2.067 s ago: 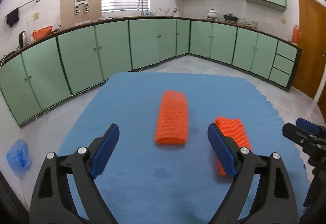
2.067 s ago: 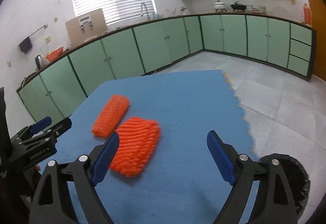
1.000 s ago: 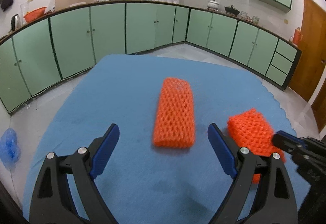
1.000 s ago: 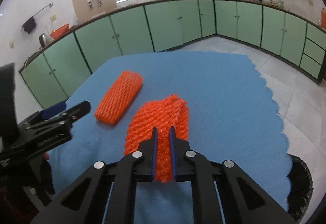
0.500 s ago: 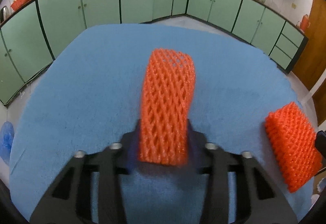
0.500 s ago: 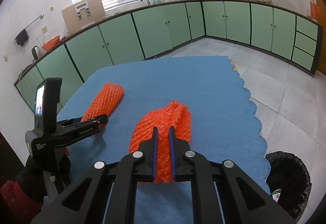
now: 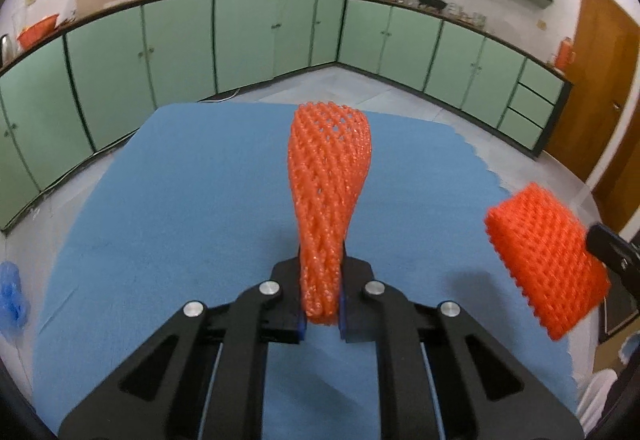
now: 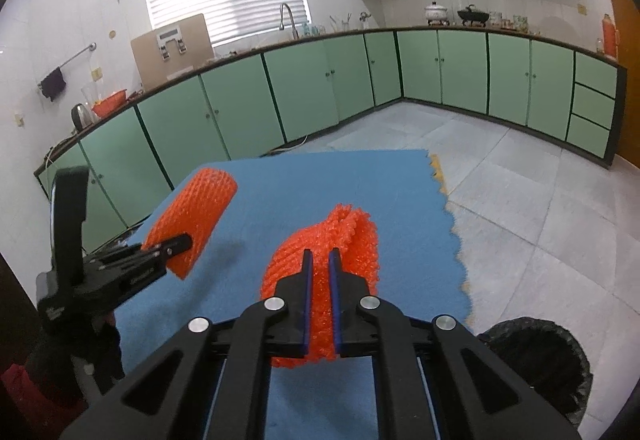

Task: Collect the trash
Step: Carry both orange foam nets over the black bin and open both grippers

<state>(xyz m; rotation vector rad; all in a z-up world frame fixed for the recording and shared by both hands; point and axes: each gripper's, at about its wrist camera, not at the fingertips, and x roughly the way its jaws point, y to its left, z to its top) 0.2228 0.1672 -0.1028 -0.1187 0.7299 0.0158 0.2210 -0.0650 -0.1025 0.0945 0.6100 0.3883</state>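
Blue mat [image 8: 280, 183], scalloped right edge; bare floor [image 8: 540, 199], perhaps a black bin [image 8: 536, 356].

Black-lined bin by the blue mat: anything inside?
Bin sits on the floor by the mat's right edge. Only dark liner shows; its bottom is hidden by the rim and the right hand-held gripper.
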